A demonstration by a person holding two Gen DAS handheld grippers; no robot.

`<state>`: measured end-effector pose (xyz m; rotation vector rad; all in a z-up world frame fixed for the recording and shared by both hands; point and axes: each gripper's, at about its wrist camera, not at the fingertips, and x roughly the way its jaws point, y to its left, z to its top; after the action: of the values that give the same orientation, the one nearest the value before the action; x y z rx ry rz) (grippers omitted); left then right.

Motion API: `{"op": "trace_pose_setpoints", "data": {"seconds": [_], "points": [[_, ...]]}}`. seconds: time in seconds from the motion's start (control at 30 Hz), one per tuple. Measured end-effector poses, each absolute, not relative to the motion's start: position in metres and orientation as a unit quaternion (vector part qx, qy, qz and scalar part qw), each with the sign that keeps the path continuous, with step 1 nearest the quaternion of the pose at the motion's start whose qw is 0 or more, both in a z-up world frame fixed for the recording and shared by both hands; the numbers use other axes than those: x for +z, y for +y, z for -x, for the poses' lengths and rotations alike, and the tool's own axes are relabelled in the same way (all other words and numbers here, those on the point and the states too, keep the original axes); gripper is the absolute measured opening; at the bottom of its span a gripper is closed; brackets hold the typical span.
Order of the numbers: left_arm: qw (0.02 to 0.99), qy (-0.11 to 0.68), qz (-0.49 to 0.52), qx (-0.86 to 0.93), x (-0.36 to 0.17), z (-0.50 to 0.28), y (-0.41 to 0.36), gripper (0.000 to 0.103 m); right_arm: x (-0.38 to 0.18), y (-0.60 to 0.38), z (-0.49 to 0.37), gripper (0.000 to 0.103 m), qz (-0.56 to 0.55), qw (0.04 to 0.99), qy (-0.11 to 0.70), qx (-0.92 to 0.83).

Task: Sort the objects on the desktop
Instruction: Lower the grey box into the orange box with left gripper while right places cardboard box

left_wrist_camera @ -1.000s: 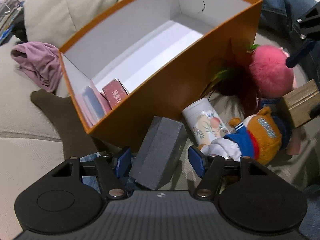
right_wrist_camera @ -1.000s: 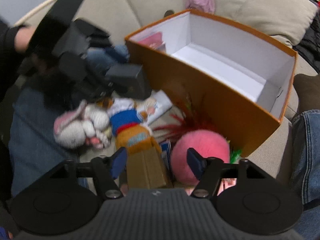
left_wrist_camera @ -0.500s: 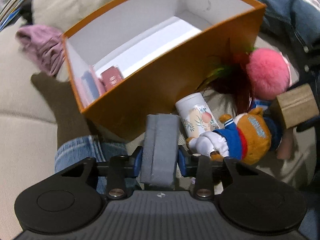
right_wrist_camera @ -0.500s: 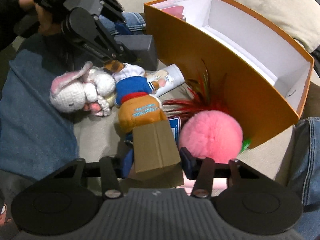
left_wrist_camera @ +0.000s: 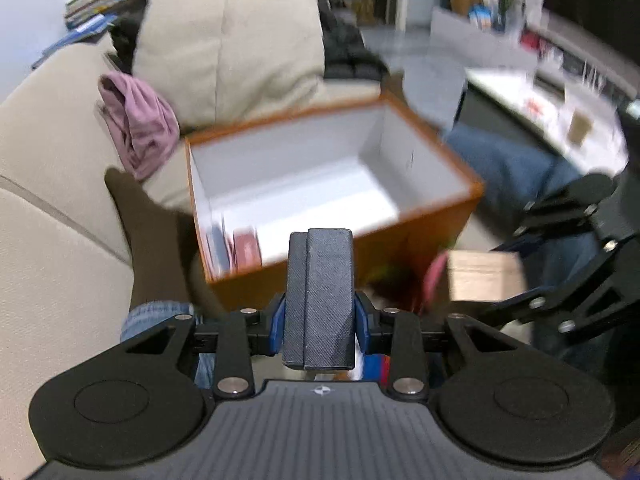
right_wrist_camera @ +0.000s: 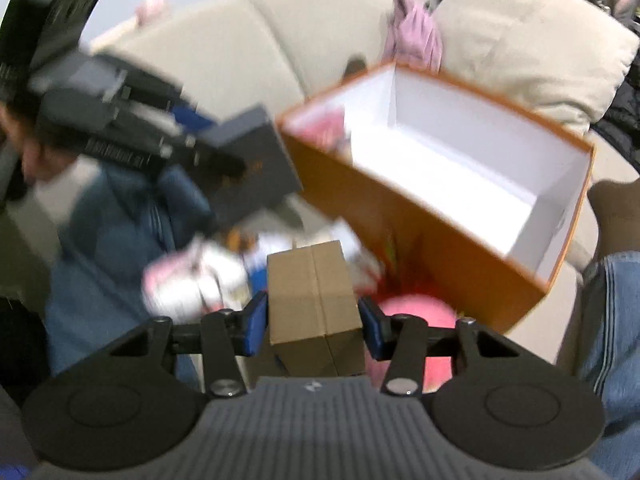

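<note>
My left gripper (left_wrist_camera: 320, 326) is shut on a dark grey box (left_wrist_camera: 320, 296) and holds it in the air just in front of the orange storage box (left_wrist_camera: 420, 240). My right gripper (right_wrist_camera: 314, 320) is shut on a brown cardboard box (right_wrist_camera: 312, 292), raised above the toys. The orange box (right_wrist_camera: 400, 216) has a white inside and holds a pink packet (left_wrist_camera: 246, 248) at its left end. In the right wrist view the left gripper with the grey box (right_wrist_camera: 248, 164) is at the upper left. The cardboard box (left_wrist_camera: 484, 276) also shows in the left wrist view.
The orange box stands on a beige sofa (left_wrist_camera: 48, 240) with a cushion (left_wrist_camera: 232, 48) behind it. A pink cloth (left_wrist_camera: 138, 124) lies at the back. A pink pompom (right_wrist_camera: 416, 316) and white plush toys (right_wrist_camera: 192, 284) lie below the right gripper. Jeans-clad legs (right_wrist_camera: 612, 320) are at the right.
Both grippers have lifted their boxes off the sofa. The left one, which closed on the grey box a second ago, now holds it higher and nearer the orange box's rim.
</note>
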<state>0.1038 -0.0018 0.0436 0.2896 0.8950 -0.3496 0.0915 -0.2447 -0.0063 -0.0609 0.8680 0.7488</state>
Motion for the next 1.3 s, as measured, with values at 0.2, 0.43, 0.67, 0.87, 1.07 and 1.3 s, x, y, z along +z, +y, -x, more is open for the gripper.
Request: {"op": "trace_pose_setpoints", "data": {"seconds": [0.2,0.43,0.67,0.87,1.07,1.3], "points": [[0.910,0.380,-0.041,-0.162,0.084,-0.134,0.002,0.039,0.027,-0.258,-0.133,0.050,-0.060,0.867,0.367,0.331],[0.908,0.396,-0.010,-0.137,0.060,-0.188,-0.005,0.039,0.012,-0.254,-0.199,0.050,-0.135,0.873,0.388,0.262],[0.891,0.440,-0.054,-0.092,0.001,-0.211,-0.011,0.039,-0.039,-0.235,-0.232,0.050,-0.148,0.847,0.453,0.234],[0.877,0.466,-0.068,-0.093,-0.020,-0.216,-0.014,0.039,-0.065,-0.230,-0.243,0.050,-0.154,0.830,0.491,0.216],[0.859,0.498,-0.091,-0.079,-0.035,-0.219,-0.019,0.039,-0.080,-0.225,-0.245,0.051,-0.156,0.818,0.518,0.196],[0.844,0.523,-0.093,-0.069,-0.042,-0.221,-0.018,0.039,-0.088,-0.222,-0.244,0.051,-0.150,0.810,0.537,0.184]]}}
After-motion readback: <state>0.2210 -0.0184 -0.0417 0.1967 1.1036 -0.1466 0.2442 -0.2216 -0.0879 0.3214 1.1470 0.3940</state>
